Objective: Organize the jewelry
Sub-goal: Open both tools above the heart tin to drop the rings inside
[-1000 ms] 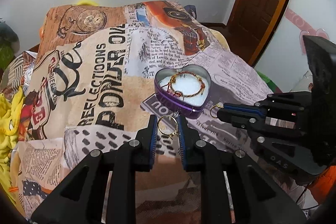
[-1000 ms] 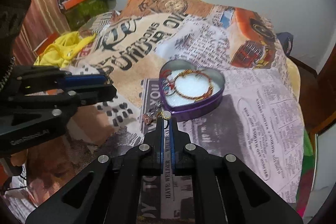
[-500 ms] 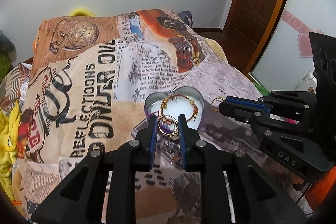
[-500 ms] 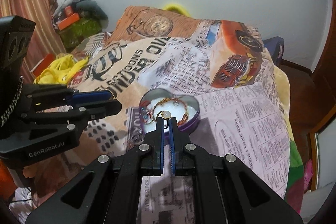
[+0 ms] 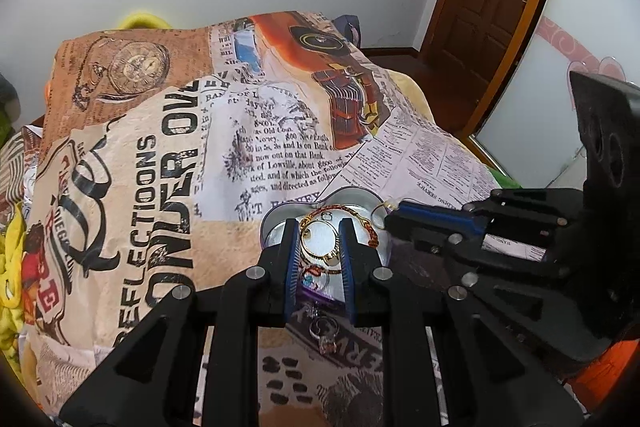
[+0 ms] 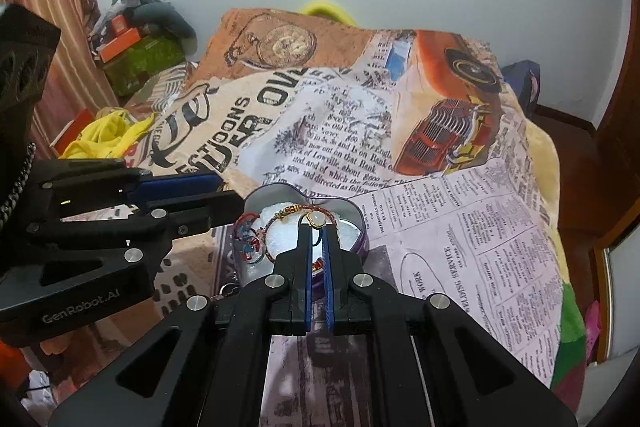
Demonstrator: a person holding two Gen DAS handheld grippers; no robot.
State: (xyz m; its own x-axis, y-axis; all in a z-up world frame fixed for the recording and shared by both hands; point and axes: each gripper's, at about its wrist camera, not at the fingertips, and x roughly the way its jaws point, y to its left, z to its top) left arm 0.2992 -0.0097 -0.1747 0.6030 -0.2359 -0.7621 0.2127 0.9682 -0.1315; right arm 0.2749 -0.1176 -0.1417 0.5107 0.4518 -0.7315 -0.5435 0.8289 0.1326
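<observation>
Printed bedspread [image 5: 168, 163] underneath, soft and uneven. Heart-shaped tin [image 6: 356, 217] directly ahead of and below both grippers; light, rigid, liable to slide if nudged. Beaded bracelet [image 6: 288, 213] lying inside, limp. Left gripper [image 5: 318, 227] partly open above tin, gold ring [image 5: 320, 241] spanning pads, apparently lightly held; thin, slippery, best pinched across band. Right gripper [image 6: 317, 227] nearly closed on pale-stone ring [image 6: 316, 219] at tips, over tin. Spare ring [image 5: 326, 333] on cloth, below left fingers.

A bracelet [image 6: 298, 211] lies in the heart-shaped tin [image 6: 356, 223] on the bedspread [image 6: 460, 227].
</observation>
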